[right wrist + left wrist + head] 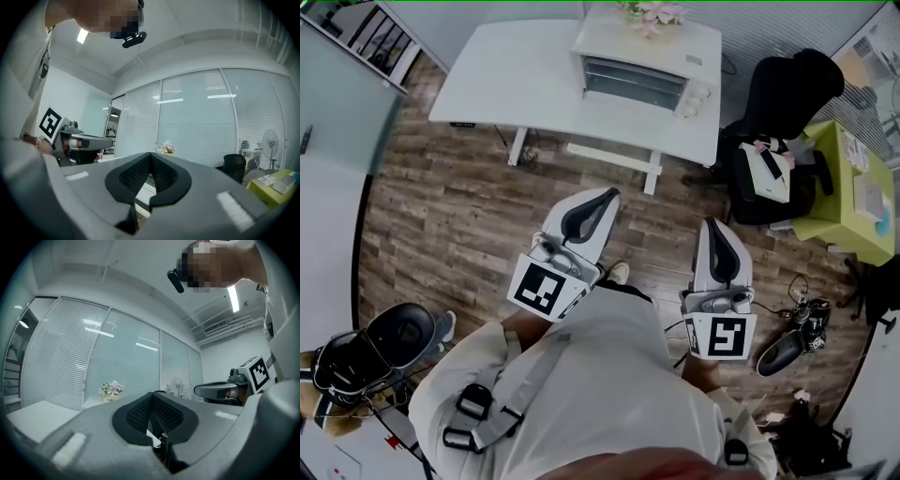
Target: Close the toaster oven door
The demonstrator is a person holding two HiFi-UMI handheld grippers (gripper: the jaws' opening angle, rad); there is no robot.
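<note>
The white toaster oven (639, 66) stands on the white table (506, 80) at the far side of the room, its glass front facing me; whether its door is fully shut I cannot tell. A pot of pink flowers (652, 14) sits on top of it. My left gripper (605, 195) and right gripper (712, 225) are held close to my body over the wooden floor, well short of the table, both pointing toward it. Each is shut with nothing between its pads. The left gripper (151, 394) and right gripper (151, 154) hide the oven in their own views; the flowers (166, 147) show above the jaws.
A black office chair (792, 89) with a bag on it stands right of the table, next to a green side table (848, 187). Shoes and cables (792, 342) lie on the floor at right. A black stool (394, 337) is at lower left.
</note>
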